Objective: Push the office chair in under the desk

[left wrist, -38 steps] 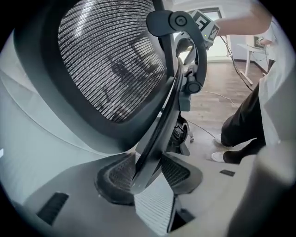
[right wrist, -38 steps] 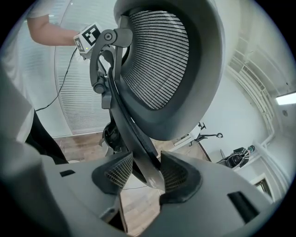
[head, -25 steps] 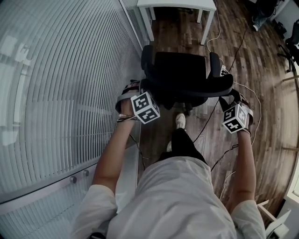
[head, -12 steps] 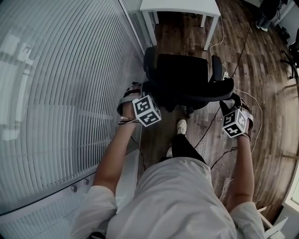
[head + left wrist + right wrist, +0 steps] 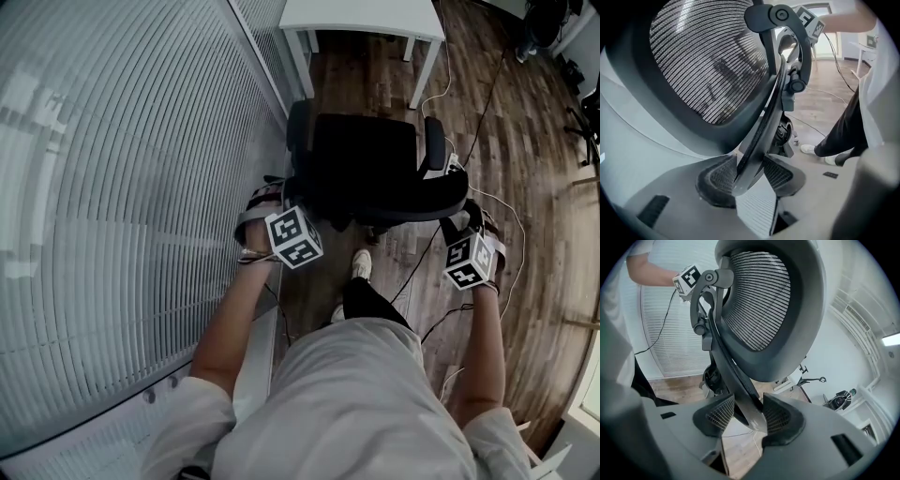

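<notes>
The step in hand looks to be the push itself, with the grip made and the travel not finished. The left gripper (image 5: pixel 749 174) has its 2 jaws set fairly wide but closed on the dark backrest rim (image 5: pixel 757 136), which runs down between the ribbed pads. The right gripper (image 5: pixel 746 418) clamps the same rim on the opposite side, its pads close against the frame. The office chair (image 5: pixel 366 159) stands directly in front of the person, seat facing the white desk (image 5: pixel 361 13). It sits just short of the desk, with only its front edge near the line of the 2 desk legs (image 5: pixel 298 56) that show. The next move, I judge, calls for an even, straight shove from both hands, so the chair rolls in square rather than swinging to 1 side. The opening between the legs looks only a little wider than the chair, so the armrests (image 5: pixel 433 145) have little spare room there. On the left the glass wall (image 5: pixel 112 187) with blinds runs close beside the chair, leaving almost no room for drift that way. On the right the wood floor (image 5: pixel 544 244) is open, but cables (image 5: pixel 487 187) trail across it near the base and could catch a caster. The person's shoe (image 5: pixel 361 265) is just behind the chair, so a step forward is needed to follow it.
</notes>
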